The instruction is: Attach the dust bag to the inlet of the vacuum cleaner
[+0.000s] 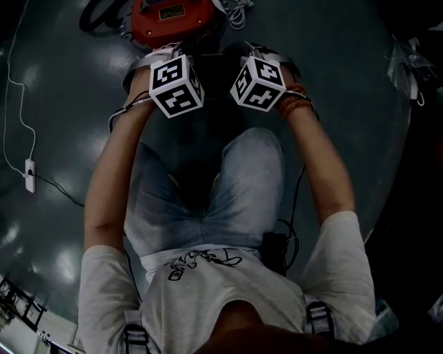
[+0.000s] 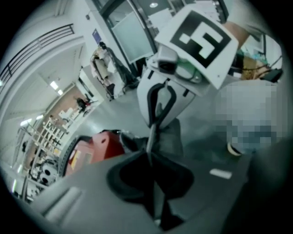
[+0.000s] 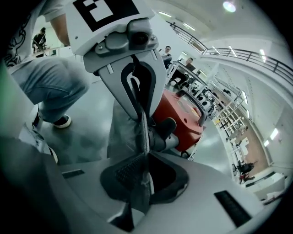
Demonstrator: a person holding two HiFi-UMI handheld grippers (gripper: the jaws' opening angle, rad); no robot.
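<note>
We crouch on the grey floor (image 1: 62,138) in front of the red vacuum cleaner (image 1: 169,17), which stands just beyond our two grippers. The left gripper (image 2: 151,157) has its jaws pressed together on a thin edge of the grey dust bag (image 3: 121,132). The right gripper (image 3: 145,157) pinches the same bag in the same way, and the two face each other with the cloth stretched between them. So the first part is done: the bag is taken up with both grippers and is brought to the machine.

In the right gripper view a dark round stub (image 3: 165,129) comes out of the red body, just beside the cloth. We take it for the inlet. The bag is very near to it, perhaps touching, but we cannot tell if the mouth of the bag is around the stub or only beside it. In the head view this place is dark and hidden behind the marker cubes.

We judge that the main step is left: to bring the opening of the bag over the inlet, to push it on fully, and then to let go.
</note>
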